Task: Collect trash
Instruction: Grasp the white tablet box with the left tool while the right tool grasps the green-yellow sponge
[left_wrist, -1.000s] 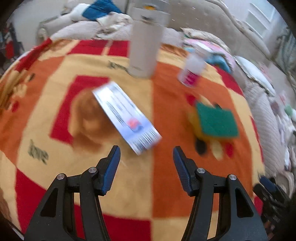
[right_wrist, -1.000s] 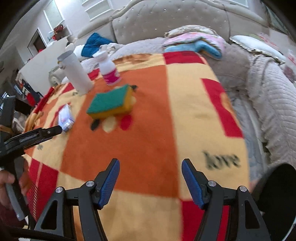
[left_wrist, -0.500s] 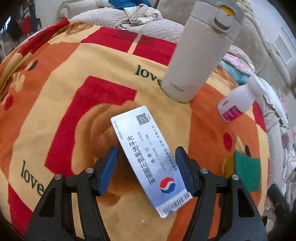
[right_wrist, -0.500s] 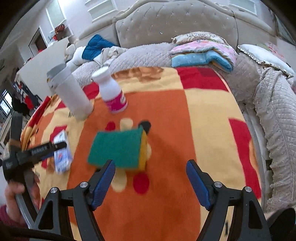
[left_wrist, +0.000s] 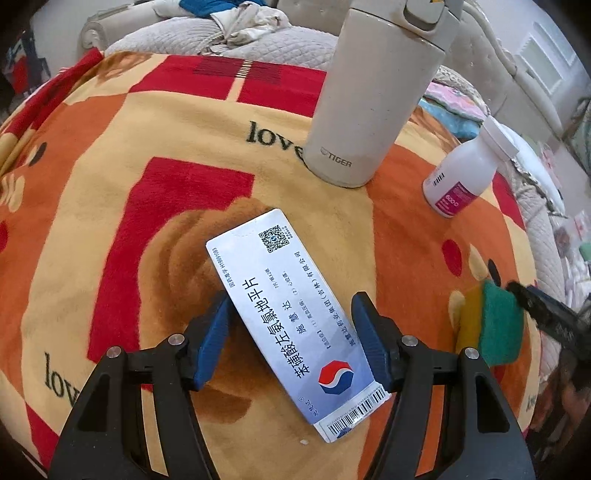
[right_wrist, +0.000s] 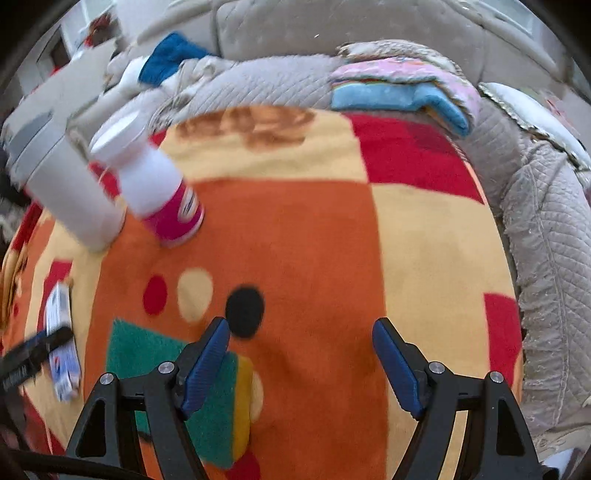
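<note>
Now that the left gripper has come down over the medicine box, its open jaws sit on both sides of the box without squeezing it, so it looks ready to be picked up as trash. The right gripper has slid past the sponge; its jaws are open and hold nothing. Both grippers tip steeply down at the blanket, with the flask and bottle standing farther off.

On the blanket there is one flat medicine box, one tall flask, one small spray bottle and one sponge. Two grippers are seen, the left gripper and the right gripper.
</note>
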